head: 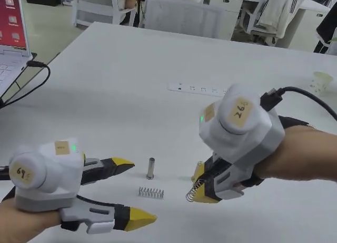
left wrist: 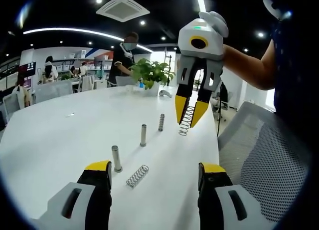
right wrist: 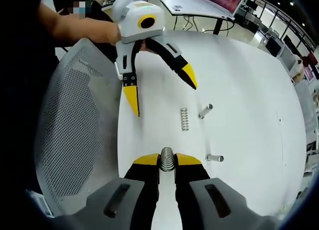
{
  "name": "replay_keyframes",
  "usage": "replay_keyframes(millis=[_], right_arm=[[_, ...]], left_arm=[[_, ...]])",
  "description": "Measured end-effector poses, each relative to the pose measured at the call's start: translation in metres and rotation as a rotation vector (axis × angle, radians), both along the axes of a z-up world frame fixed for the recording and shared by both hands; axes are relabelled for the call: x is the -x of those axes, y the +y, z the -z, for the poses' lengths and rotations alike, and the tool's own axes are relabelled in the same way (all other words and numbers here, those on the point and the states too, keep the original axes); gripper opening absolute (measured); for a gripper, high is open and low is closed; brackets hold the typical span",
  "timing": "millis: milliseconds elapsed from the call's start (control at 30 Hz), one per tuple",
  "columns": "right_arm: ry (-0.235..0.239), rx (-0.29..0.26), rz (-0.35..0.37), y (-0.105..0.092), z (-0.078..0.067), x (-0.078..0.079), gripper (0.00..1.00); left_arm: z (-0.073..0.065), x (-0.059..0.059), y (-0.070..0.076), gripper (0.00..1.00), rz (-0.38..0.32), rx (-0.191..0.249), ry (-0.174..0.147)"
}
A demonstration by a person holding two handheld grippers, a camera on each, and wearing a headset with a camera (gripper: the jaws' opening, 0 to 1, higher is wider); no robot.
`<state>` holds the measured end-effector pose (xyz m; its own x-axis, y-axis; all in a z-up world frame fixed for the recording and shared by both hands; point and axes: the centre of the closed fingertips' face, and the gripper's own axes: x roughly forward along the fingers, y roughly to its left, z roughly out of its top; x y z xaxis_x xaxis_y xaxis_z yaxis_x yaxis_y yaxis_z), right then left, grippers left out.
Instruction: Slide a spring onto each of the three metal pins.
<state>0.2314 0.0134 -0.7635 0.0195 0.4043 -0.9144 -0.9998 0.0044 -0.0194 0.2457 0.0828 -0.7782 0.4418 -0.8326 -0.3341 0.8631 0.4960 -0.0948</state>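
while the right gripper [head: 199, 187] is clamped on one spring [head: 194, 190] just above the table [head: 131, 95], the left gripper [head: 138, 190] stands wide open and empty. springs look light and squashy; grip mid-coil, gently. springs, three: one held, one loose spring [left wrist: 137, 175] beside the nearest pin [left wrist: 116, 158], one seemingly already on the far pin [left wrist: 161, 121]. pins, three

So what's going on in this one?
A person at a white table holds a tool in each hand. The right tool is shut on a small coiled metal spring. The left tool is open and holds nothing. A second metal spring lies loose on the table beside an upright bare metal pin that has no spring on it yet.
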Motion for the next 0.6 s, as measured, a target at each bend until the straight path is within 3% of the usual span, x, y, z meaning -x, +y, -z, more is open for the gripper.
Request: replay_keyframes(millis=[600], right_arm=[[-0.035, 0.006, 0.05, -0.018, -0.017, -0.025, 0.09]], left_arm=[[0.002, -0.004, 0.007, 0.74, -0.035, -0.006, 0.006]])
